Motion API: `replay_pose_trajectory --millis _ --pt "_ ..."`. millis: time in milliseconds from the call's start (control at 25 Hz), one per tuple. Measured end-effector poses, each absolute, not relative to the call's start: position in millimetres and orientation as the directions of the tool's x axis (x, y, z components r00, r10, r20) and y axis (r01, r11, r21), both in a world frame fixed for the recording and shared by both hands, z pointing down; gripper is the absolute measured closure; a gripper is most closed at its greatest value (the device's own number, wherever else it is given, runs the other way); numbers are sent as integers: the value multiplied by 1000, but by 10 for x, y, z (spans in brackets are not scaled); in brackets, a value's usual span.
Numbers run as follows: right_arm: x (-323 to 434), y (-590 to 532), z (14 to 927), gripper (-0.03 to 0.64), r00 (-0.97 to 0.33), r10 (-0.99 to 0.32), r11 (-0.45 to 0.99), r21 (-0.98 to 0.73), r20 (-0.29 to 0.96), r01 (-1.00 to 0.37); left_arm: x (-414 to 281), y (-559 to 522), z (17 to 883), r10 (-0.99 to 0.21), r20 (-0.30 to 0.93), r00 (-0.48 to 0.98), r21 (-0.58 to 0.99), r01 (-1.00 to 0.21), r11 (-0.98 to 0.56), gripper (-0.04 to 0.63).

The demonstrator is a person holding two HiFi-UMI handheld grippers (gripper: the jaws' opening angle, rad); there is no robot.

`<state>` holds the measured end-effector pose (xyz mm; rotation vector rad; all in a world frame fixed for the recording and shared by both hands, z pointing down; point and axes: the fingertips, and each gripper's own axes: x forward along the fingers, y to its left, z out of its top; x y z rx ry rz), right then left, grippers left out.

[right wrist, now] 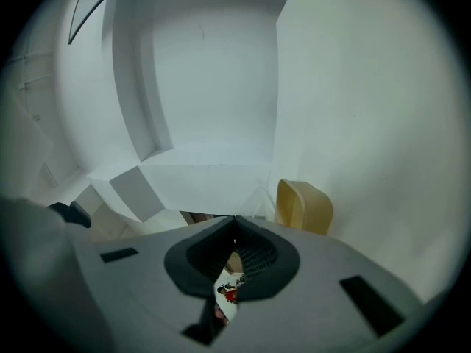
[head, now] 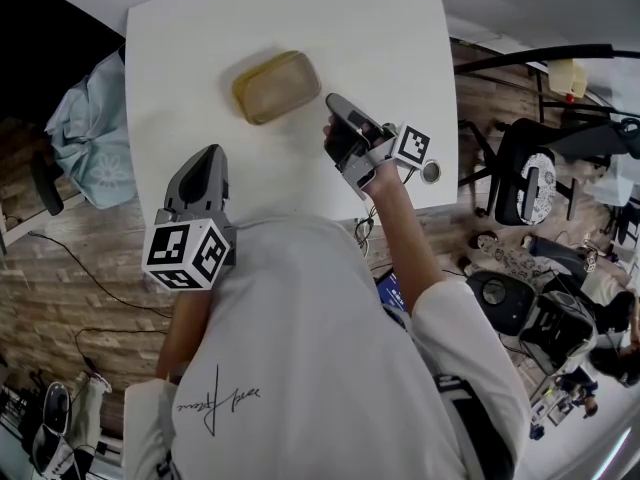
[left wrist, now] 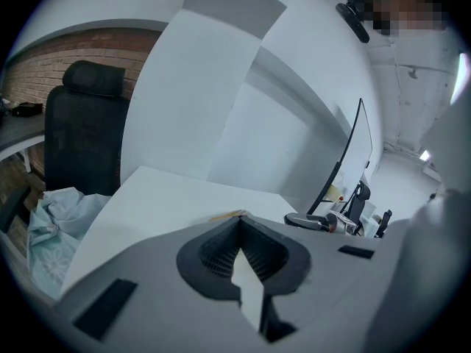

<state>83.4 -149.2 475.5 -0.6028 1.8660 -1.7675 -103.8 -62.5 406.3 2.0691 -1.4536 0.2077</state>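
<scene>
White table (head: 300, 28) fills the upper middle of the head view, with brick-patterned floor (head: 90, 268) on either side of it. At the right gripper (head: 332, 101) the two fingers (right wrist: 259, 253) are drawn together until their tips meet, and the right gripper view shows nothing pinched between them, only a sliver of floor clutter through the slit lower down. The yellowish tub (head: 277, 86) lies just beside those tips, outside the fingers and not between them; from above it sits to their left, slightly farther up the table. In the right gripper view the tub (right wrist: 303, 206) stands off to one side of the closed tips with a strip of white between. The right gripper's marker cube (head: 412, 145) hangs near the table's right edge, beside a small round thing (head: 431, 172).

The left gripper (head: 210, 151) is likewise closed; its pads (left wrist: 213, 253) converge to a point and grip nothing, with bare tabletop showing through the gap behind them. It hovers over the near left part of the table, well apart from the tub, and in its own view only a thin tan edge (left wrist: 227, 215) peeks over the tips. Its cube (head: 187, 253) sits at the near table edge, against the person's white shirt (head: 300, 368).

Farther out, a pale blue cloth (head: 92, 133) is bunched at the table's left side; a black office chair (left wrist: 85, 134) stands behind it.
</scene>
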Motion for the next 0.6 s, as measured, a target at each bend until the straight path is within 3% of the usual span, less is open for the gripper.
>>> replay_pose_trajectory --millis 600 --pt "760 -1429 4639 606 -782 -618 77 -996 -76 35 -1079 -597 4038 -815 429 390 376 -897 -231 588"
